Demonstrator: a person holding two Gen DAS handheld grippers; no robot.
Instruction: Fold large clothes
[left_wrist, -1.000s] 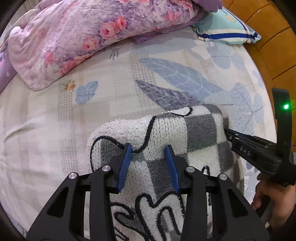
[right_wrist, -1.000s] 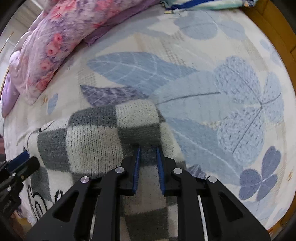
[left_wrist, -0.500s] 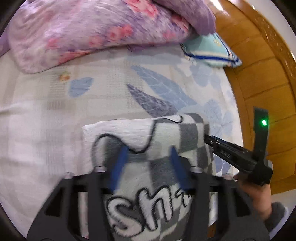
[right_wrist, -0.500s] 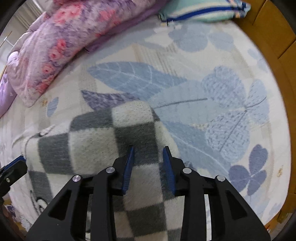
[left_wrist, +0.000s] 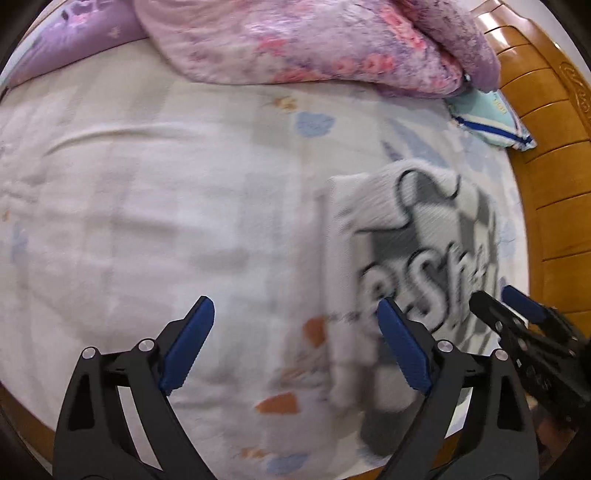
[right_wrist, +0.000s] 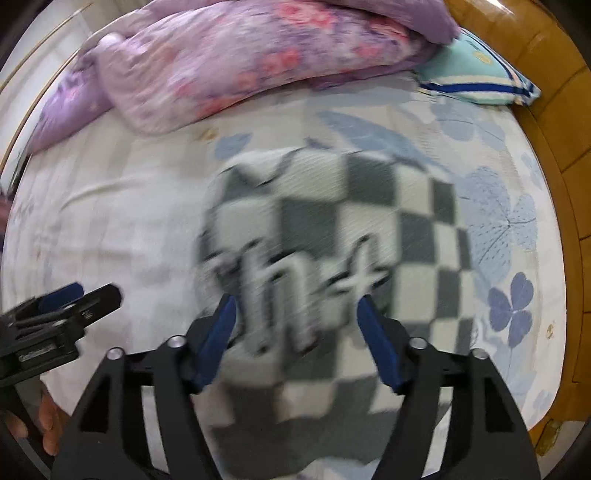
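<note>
The left wrist view shows the left gripper (left_wrist: 295, 347) with its jaws spread wide and nothing between them, hanging over bare sheet (left_wrist: 147, 229) well to the left of the sweater (left_wrist: 417, 236); only its right pad (left_wrist: 402, 350) overlaps the sweater's near left edge in the picture, and whether it touches cannot be told. This view alone shows the sweater folded into a compact block near the bed's right side, close to the wooden frame (left_wrist: 546, 177), with black lettering across it, smeared by blur. The right gripper (left_wrist: 513, 306) enters at the lower right there, its tips over the sweater's right edge, its body cut off by the picture's rim. The right wrist view gives what that one lacks: the right gripper (right_wrist: 295, 328) from behind, jaws open, with the sweater (right_wrist: 369, 221) lying beneath and between the pads, not clamped, and its grey and white checks plain on the right half. The left gripper (right_wrist: 74, 299) shows at the left edge over sheet (right_wrist: 129, 229), apart from the sweater, with a hand (right_wrist: 48, 424) partly seen below it. Both views show the floral quilt (right_wrist: 258, 55) along the far edge and a striped pillow (right_wrist: 476, 77) in the far right corner. Motion blur softens the sweater's edges and print in both
</note>
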